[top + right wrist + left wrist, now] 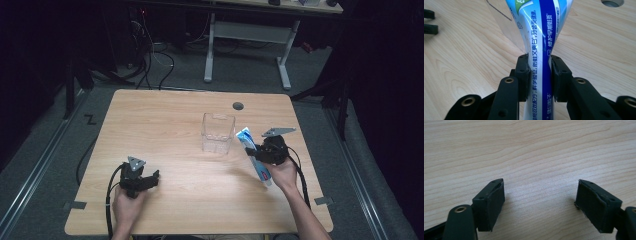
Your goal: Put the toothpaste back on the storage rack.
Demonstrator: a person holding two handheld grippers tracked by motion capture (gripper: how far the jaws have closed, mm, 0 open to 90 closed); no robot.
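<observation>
While the left gripper (150, 177) rests low over the wooden table (175, 200) at its near left, its jaws stand wide apart with bare wood between the pads (495, 202). Near the table's middle stands a clear plastic container (218, 132). Just right of it, the right gripper (255, 152) is clamped on a blue-and-white toothpaste tube (541, 45), held tilted above the tabletop, its flat end nearest the container.
</observation>
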